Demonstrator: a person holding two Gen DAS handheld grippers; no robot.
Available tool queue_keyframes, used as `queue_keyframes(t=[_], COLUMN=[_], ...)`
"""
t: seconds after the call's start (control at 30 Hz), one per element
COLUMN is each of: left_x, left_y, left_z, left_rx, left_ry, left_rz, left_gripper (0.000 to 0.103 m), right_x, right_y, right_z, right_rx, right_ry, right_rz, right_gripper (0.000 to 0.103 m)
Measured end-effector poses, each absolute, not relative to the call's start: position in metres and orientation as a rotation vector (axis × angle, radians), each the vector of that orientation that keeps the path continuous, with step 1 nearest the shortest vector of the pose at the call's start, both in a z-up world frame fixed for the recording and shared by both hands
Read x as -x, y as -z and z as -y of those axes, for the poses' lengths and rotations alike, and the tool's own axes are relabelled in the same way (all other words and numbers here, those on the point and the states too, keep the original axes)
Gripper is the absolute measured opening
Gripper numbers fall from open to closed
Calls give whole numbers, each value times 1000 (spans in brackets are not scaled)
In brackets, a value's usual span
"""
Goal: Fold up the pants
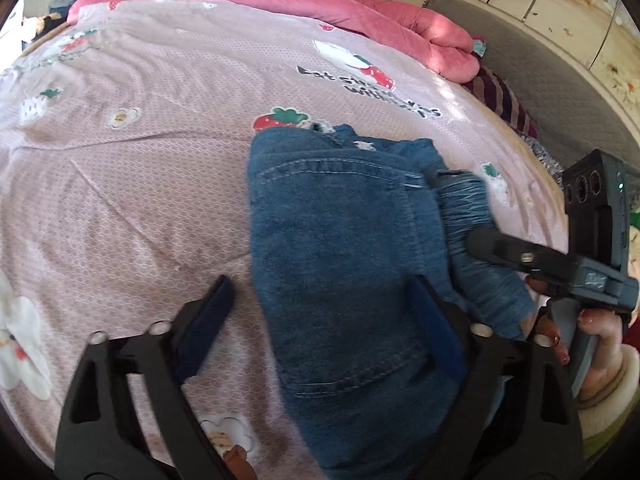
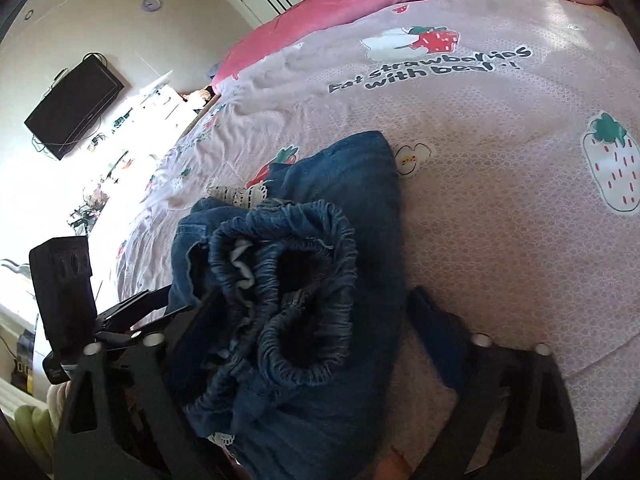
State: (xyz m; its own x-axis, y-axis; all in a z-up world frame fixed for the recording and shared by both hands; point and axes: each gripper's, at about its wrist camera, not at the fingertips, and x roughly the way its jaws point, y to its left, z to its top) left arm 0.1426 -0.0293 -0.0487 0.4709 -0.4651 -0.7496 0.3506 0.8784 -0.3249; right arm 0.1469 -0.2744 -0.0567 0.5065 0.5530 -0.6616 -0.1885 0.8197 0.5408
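On a bed with a strawberry-print cover [image 1: 160,152], a pair of blue jeans [image 1: 340,280] lies folded into a compact bundle, the landmark for everything else. Left of the jeans, one finger of the left gripper [image 1: 324,312] rests over bare cover; its other finger sits on the denim, so the parted jaws straddle the bundle's left edge without pinching it. Right of the jeans, the right gripper [image 2: 304,320] hovers with jaws apart around the gathered elastic waistband [image 2: 296,264], pads not pressing, likely just letting go or tidying. Beyond the jeans lies a rolled pink quilt [image 1: 360,16]. No containers are visible.
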Motion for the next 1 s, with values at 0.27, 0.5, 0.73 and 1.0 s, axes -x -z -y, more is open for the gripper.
queue_keyframes(t=[0.27,0.5,0.73,1.0], left_x=[-137,-146,-175,-222], left_y=[43,18,-12,-2], left_z=[39,39,29,21], left_rx=[109,93,55,45], left_ry=[531,527,469,415], left_rz=[-924,-861,-772,-801], left_gripper=[28,24,24,24], right_x=[-141,-147,-185,-231], right_y=[50,14,-15,-7], right_z=[268,245,229,213], right_rx=[-424,-281,-233,-205], right_ry=[-484,-494,-509,-490], right_rz=[-895,-805,-725,-742], right_gripper=[41,37,37,37])
